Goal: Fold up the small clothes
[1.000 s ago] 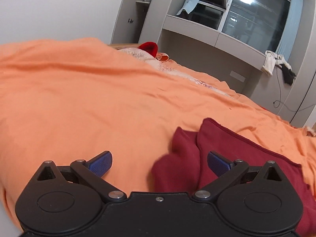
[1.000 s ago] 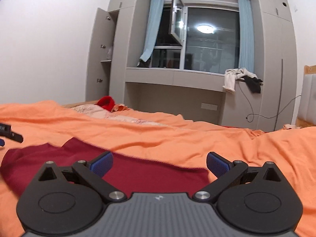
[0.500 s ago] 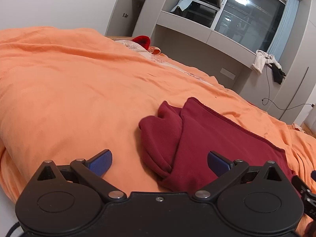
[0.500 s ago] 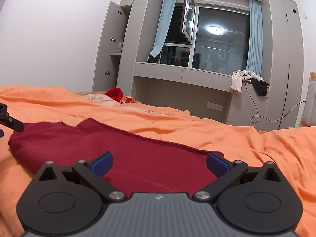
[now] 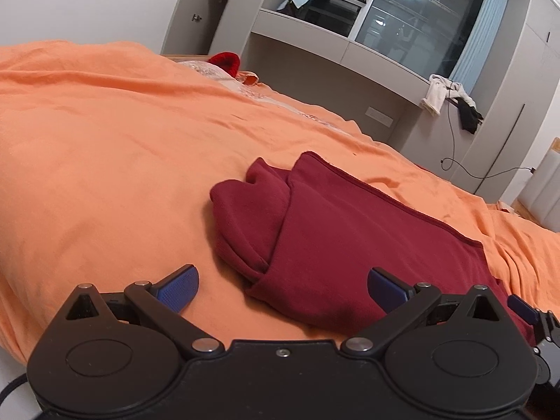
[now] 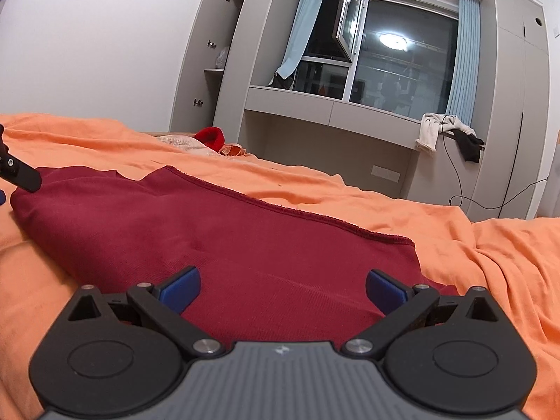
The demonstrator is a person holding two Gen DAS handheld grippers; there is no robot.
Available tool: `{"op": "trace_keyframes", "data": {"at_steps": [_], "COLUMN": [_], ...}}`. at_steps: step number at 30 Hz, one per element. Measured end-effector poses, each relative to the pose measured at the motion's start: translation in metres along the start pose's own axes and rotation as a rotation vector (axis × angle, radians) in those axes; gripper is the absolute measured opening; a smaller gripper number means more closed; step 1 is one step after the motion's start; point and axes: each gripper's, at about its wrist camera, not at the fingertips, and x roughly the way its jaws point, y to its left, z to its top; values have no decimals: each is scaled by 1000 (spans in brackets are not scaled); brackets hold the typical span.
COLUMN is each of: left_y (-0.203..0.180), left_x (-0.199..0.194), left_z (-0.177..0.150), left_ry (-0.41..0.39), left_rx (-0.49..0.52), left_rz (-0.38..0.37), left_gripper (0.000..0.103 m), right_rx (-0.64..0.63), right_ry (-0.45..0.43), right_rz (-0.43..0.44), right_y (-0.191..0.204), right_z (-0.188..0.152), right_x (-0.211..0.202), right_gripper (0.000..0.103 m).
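Note:
A dark red garment [image 5: 350, 231] lies flat on the orange bedcover [image 5: 105, 140], with a bunched fold at its left end [image 5: 252, 210]. It also shows in the right wrist view [image 6: 227, 231]. My left gripper [image 5: 282, 288] is open and empty, just short of the garment's near left corner. My right gripper [image 6: 282, 288] is open and empty, above the garment's near edge. The right gripper's tip shows at the left wrist view's right edge [image 5: 525, 309]. Part of the left gripper shows at the right wrist view's left edge [image 6: 17, 171].
A red item [image 6: 210, 137] and pale patterned fabric [image 6: 182, 141] lie at the bed's far end. Grey cabinets and a window ledge [image 6: 332, 108] stand behind the bed. White and black clothes [image 6: 448, 133] hang off the ledge, with a cable below.
Both grippers have drawn back and risen from the garment, so more of it shows. Both stay open and empty. The garment lies still.

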Motion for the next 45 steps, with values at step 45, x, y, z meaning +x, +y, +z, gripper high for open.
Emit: {"op": "trace_keyframes", "data": {"at_steps": [45], "left_y": [-20], "left_x": [37], "left_z": [-16], "left_ry": [-56], "left_rx": [-198], "left_rz": [-54], "left_gripper": [85], "right_rx": [59], "right_ry": [34], "right_rz": [37], "right_y": [-13], "right_z": [-3], "right_x": [1], "right_gripper": [103]}}
